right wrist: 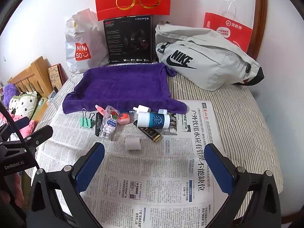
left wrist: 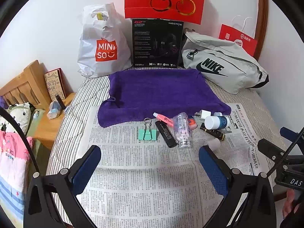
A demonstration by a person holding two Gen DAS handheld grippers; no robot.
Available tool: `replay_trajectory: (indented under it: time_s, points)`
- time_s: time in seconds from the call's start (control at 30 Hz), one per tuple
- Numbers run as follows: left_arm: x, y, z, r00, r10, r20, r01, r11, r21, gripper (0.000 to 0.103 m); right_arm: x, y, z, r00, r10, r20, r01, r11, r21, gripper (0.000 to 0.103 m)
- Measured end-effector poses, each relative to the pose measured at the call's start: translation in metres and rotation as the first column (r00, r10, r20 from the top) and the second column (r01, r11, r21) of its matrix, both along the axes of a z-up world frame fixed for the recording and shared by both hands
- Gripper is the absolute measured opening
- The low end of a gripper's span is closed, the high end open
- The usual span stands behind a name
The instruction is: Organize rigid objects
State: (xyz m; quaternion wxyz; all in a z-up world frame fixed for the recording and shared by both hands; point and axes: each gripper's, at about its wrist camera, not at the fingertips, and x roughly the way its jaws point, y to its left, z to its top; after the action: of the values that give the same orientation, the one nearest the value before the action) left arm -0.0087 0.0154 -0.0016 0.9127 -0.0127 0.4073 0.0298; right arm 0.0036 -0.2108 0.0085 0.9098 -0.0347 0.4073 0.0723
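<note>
Small rigid items lie in a row on a newspaper (left wrist: pixel 142 171) in front of a purple towel (left wrist: pixel 159 91): a green binder clip (left wrist: pixel 147 133), a black bar (left wrist: pixel 165 134), a clear pill bottle (left wrist: pixel 182 129), a pink tube (left wrist: pixel 163 119), a white and blue bottle (left wrist: pixel 216 122), a dark gold-tipped tube (left wrist: pixel 212 132) and a white charger (left wrist: pixel 204 114). In the right wrist view I see the clip (right wrist: pixel 87 120), the pill bottle (right wrist: pixel 109 123), an orange jar (right wrist: pixel 124 117), the blue bottle (right wrist: pixel 153 120) and a pale cap (right wrist: pixel 133 142). My left gripper (left wrist: pixel 150 163) and right gripper (right wrist: pixel 154 163) are open and empty, hovering short of the row.
A Miniso bag (left wrist: pixel 102 43), a black headset box (left wrist: pixel 156 43), a grey Nike bag (left wrist: pixel 224 66) and red paper bags (left wrist: pixel 164 0) stand along the back wall. A wooden bedside stand (left wrist: pixel 47 121) is at the left. The right gripper's body (left wrist: pixel 285 157) shows at the right edge.
</note>
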Motion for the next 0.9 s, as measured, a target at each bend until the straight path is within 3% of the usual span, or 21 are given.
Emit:
replay_trajectory:
  time_s: [0.9]
  points:
    - [-0.0008,0.0025,-0.008,1.0,0.012,-0.027,-0.012,1.0,0.014,0.103,-0.0044,0.0056,-0.0044,1.0,0.021,-0.012,-0.021,1.0,-0.006,0.103]
